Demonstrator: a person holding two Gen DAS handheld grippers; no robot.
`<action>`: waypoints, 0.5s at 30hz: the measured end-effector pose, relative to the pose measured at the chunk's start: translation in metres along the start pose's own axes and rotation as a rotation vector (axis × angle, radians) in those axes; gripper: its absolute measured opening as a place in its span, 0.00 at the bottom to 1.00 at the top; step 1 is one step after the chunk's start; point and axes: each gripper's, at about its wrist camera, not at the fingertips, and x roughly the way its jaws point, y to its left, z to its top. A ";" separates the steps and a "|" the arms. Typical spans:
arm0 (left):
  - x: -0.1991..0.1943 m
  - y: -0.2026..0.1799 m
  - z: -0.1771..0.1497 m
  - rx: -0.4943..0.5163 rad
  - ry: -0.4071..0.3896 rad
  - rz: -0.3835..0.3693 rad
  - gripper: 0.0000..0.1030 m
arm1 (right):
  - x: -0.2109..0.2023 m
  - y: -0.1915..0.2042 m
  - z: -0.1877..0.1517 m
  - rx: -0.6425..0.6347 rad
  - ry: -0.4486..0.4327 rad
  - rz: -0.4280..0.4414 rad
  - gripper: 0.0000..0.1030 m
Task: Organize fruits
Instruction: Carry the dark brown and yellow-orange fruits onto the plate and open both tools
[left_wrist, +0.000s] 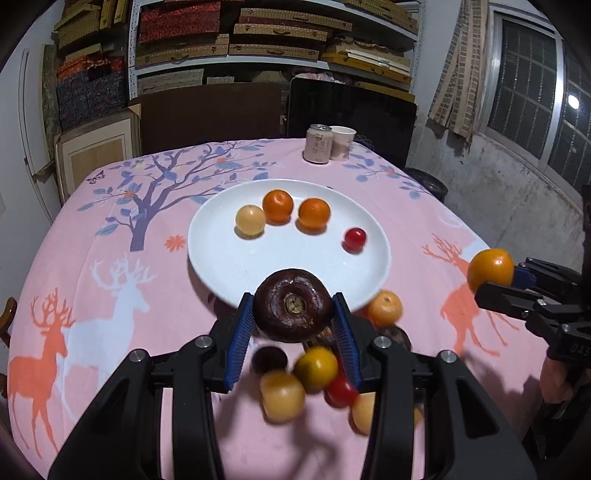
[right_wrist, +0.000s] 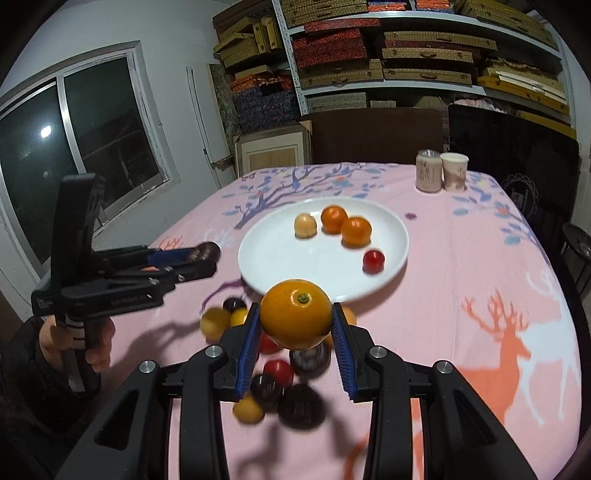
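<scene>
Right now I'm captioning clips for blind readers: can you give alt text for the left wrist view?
The left tool grips a dark brown round fruit above a white plate holding four small fruits on a pink deer-print tablecloth. At right, the right tool holds an orange fruit; loose fruits lie blurred below.

I count one white plate (left_wrist: 229, 266) at the centre of the frame, carrying four fruits: two oranges (left_wrist: 277, 206), one pale yellow fruit (left_wrist: 250, 220) and one red cherry tomato (left_wrist: 355, 238). My two tongs each carry one more: a dark brown fruit (left_wrist: 292, 304) in the left, an orange fruit (right_wrist: 296, 314) in the right. The blurred heap (right_wrist: 280, 384) at lower centre I cannot count exactly. Upper right: one can (left_wrist: 318, 143), one paper cup (left_wrist: 342, 142).
</scene>
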 end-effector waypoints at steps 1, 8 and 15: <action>0.007 0.002 0.006 0.002 0.003 0.008 0.41 | 0.007 -0.001 0.007 -0.001 0.000 -0.004 0.37; 0.069 0.017 0.031 -0.008 0.065 0.034 0.41 | 0.074 -0.022 0.041 0.054 0.060 -0.020 0.37; 0.105 0.028 0.036 -0.032 0.111 0.033 0.47 | 0.120 -0.033 0.048 0.088 0.108 -0.030 0.37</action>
